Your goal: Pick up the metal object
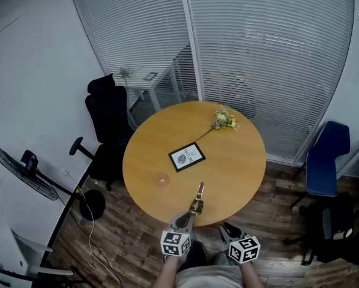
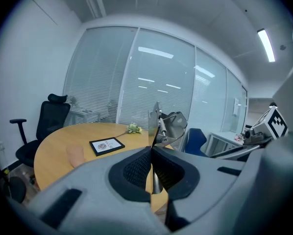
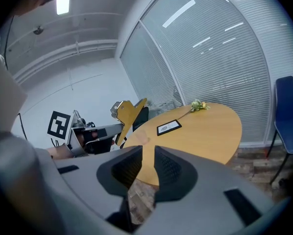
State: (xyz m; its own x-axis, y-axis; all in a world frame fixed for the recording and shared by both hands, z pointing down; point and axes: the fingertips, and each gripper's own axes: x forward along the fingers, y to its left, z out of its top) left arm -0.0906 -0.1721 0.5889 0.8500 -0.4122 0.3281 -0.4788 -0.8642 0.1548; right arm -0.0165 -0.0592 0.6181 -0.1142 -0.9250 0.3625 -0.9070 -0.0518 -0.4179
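The metal object [image 1: 197, 199], a shiny spring clip with flat plates, is lifted over the near edge of the round wooden table [image 1: 239, 161]. My left gripper [image 1: 190, 216] is shut on its lower end. In the left gripper view the clip [image 2: 167, 126] sticks up from the closed pads, and in the right gripper view the metal object [image 3: 126, 113] hangs at the left, held by the left gripper [image 3: 95, 132]. My right gripper [image 1: 226, 231] hovers below the table edge, off to the right of the left one. Its jaws stand apart with nothing between them [image 3: 147, 153].
On the table lie a black-framed card [image 1: 187, 156], a small flower sprig [image 1: 224, 120] and a pale pink object [image 1: 161, 179]. A black office chair [image 1: 107, 125] stands at the left, a blue chair [image 1: 326, 158] at the right, and a fan [image 1: 23, 171] at the far left.
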